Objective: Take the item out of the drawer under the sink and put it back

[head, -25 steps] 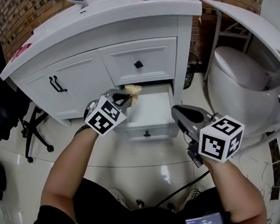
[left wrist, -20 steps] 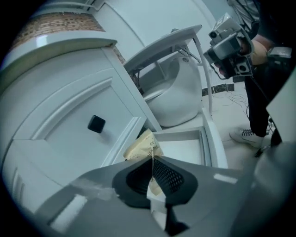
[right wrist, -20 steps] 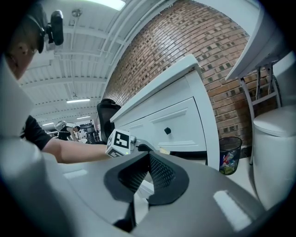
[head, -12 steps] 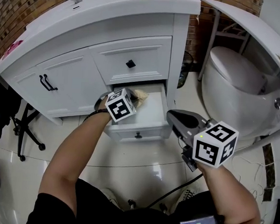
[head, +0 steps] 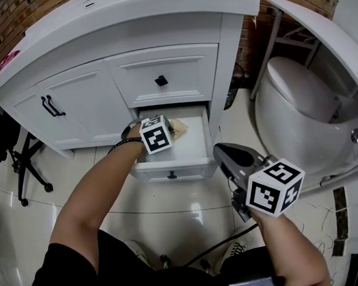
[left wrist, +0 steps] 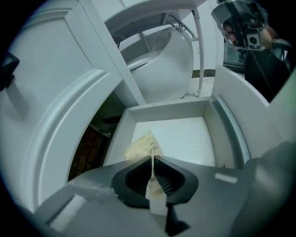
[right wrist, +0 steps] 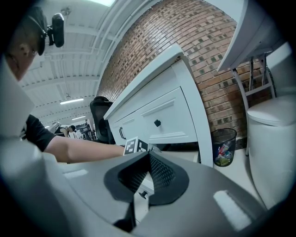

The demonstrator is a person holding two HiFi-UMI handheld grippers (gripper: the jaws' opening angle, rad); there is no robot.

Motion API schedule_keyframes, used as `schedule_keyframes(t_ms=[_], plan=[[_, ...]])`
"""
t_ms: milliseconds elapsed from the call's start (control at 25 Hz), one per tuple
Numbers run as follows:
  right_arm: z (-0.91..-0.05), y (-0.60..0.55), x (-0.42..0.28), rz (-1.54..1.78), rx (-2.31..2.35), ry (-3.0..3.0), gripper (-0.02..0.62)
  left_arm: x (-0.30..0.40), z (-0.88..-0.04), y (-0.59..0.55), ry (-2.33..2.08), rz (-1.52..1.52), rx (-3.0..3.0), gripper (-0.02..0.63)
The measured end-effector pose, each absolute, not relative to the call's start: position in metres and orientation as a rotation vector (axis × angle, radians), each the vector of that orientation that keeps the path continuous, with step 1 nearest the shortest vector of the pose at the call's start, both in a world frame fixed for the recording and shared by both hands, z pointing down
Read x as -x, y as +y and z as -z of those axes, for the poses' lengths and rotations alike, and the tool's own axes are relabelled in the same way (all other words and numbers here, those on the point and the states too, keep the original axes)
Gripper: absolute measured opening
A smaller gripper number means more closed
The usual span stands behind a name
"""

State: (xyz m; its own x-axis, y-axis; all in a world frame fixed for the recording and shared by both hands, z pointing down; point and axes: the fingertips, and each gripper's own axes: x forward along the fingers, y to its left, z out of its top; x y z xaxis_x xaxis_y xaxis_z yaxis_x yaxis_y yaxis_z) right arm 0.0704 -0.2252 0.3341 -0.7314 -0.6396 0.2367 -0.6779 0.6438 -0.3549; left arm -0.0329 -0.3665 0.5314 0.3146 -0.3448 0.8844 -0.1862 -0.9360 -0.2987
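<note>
The left gripper (left wrist: 151, 172) had its fingers clenched on the crumpled tan paper packet (left wrist: 142, 147) low over the open white drawer (head: 189, 147), apparently with only the release left, while the right gripper (right wrist: 147, 162) was clenched on nothing.

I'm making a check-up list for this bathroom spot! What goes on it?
Surface: drawer open, white inside.
Job's things: tan packet held over the drawer.
Clutter: nothing seen.
Grippers: left gripper shut on the packet; right gripper shut, empty, to the drawer's right.
Cables: black cable on the floor below the right arm.
Surroundings: white cabinet, toilet, bin by the brick wall, chair.
</note>
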Motion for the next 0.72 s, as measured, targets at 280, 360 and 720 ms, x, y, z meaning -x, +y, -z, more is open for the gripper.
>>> schedule_keyframes(t_ms=[280, 360, 720], plan=[[-0.341, -0.226, -0.068, -0.673, -1.097, -2.753, 0.003, 0.032, -0.527, -0.371, 0.514, 1.646, 2.453, 0.084], [-0.34, -0.227, -0.067, -0.67, -1.097, -2.755, 0.003, 0.033, -0.521, -0.372, 0.536, 1.619, 2.466, 0.084], [-0.334, -0.222, -0.058, -0.636, -1.079, -2.771, 0.003, 0.04, -0.454, -0.364, 0.71, 1.357, 2.517, 0.006]])
